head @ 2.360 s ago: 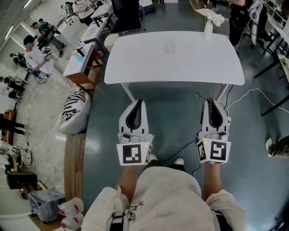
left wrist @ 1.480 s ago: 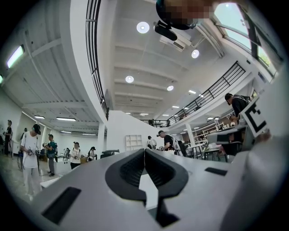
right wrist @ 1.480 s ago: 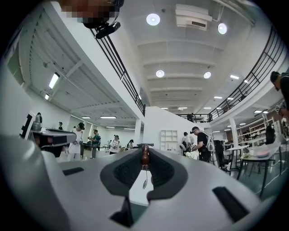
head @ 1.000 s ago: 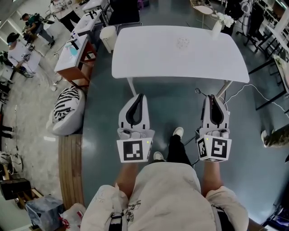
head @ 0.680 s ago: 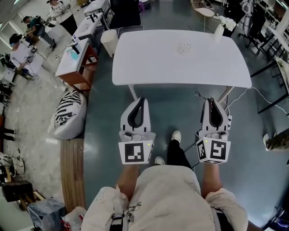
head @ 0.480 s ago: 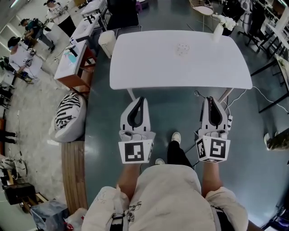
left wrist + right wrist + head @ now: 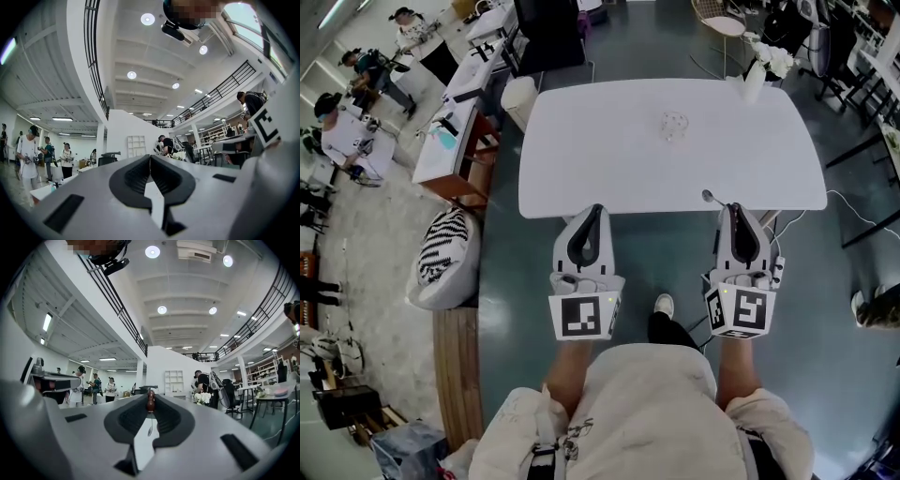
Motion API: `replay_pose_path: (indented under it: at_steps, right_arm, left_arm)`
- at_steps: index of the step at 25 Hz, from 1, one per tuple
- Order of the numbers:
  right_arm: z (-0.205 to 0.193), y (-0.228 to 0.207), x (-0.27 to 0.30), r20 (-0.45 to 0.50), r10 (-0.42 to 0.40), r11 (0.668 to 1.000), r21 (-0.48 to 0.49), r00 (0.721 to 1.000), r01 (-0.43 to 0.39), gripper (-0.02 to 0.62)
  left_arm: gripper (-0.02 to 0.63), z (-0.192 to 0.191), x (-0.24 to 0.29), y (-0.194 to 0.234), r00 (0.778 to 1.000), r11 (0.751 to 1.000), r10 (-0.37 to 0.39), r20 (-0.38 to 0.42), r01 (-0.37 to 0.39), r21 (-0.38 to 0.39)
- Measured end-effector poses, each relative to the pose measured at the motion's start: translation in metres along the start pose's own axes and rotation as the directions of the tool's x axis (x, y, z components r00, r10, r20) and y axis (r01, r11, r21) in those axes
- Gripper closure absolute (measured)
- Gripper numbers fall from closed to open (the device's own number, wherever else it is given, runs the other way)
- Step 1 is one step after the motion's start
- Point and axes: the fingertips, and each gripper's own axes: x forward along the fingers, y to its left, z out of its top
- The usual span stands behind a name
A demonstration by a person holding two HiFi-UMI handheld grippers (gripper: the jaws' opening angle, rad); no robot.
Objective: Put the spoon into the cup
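A clear glass cup [image 7: 673,125] stands on the white table [image 7: 581,141], a little right of its middle. My right gripper [image 7: 738,210] is shut on a spoon [image 7: 710,197], whose bowl sticks out to the left over the table's near edge. In the right gripper view the spoon's brown handle [image 7: 150,401] sits pinched between the jaw tips of the right gripper [image 7: 150,408]. My left gripper [image 7: 594,209] is shut with nothing in it, its tips at the table's near edge; the left gripper view shows the left gripper [image 7: 150,158] with its jaws pressed together.
A white vase of flowers [image 7: 757,70] stands at the table's far right corner. A chair [image 7: 724,21] is beyond it. Left of the table are a desk [image 7: 455,141], a striped cushion [image 7: 441,255], a wooden bench [image 7: 456,375] and several people [image 7: 342,131]. Cables lie on the floor [image 7: 862,202].
The person has walked toward the table. Its near edge has come down to both gripper tips in the head view. Both grippers stay shut, the spoon still in the right one.
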Motion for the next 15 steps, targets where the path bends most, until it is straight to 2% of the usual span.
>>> replay_pose_path:
  at_steps: [7,15]
  right_arm:
    - [-0.006,-0.053,0.055,0.003,-0.025,1.000,0.019,1.000,0.025,0.574]
    - [-0.017,-0.123,0.103,0.009,-0.025,0.999,0.025,1.000,0.025,0.574]
  left_arm:
    - [0.600,-0.005,0.075,-0.013,1.000,1.000,-0.010,-0.019,0.011,0.028]
    - [0.600,-0.003,0.152,-0.050,1.000,0.999,-0.025,-0.009,0.025,0.048]
